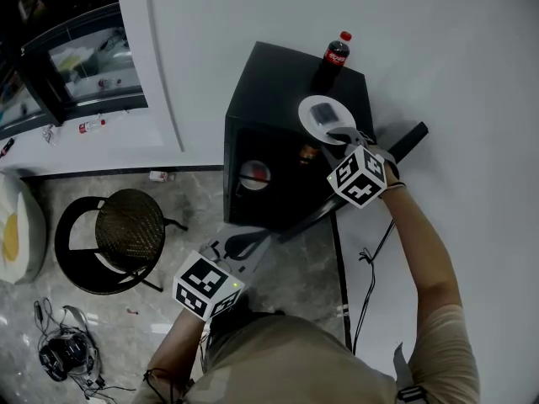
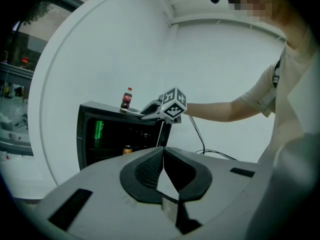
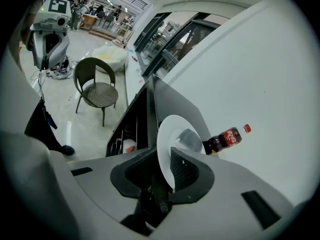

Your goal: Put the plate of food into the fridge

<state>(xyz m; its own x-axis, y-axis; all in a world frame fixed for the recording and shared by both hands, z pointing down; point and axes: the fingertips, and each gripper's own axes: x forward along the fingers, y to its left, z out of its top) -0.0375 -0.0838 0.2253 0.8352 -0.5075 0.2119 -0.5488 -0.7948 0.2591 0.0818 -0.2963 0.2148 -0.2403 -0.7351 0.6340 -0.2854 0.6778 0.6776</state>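
Atop fridge (image 1: 269, 74), just beside cola bottle (image 1: 334, 59): plate (image 1: 310, 108), lay flat, face up; round, so no long axis. Near rim clamped in right tool (image 1: 341, 135). Left tool (image 1: 240, 244) closed, empty. Risks judged: rim-only grip could tip plate and slide food (image 3: 190, 140) off; bottle could be knocked.

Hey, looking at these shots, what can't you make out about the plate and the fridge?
- The food on the plate: only a grey lump, blurred in the right gripper view, tiny in the head view.
- The fridge shelves: dark inside; contents too small to name.
- The plate's near rim: covered by the right tongs, head view.
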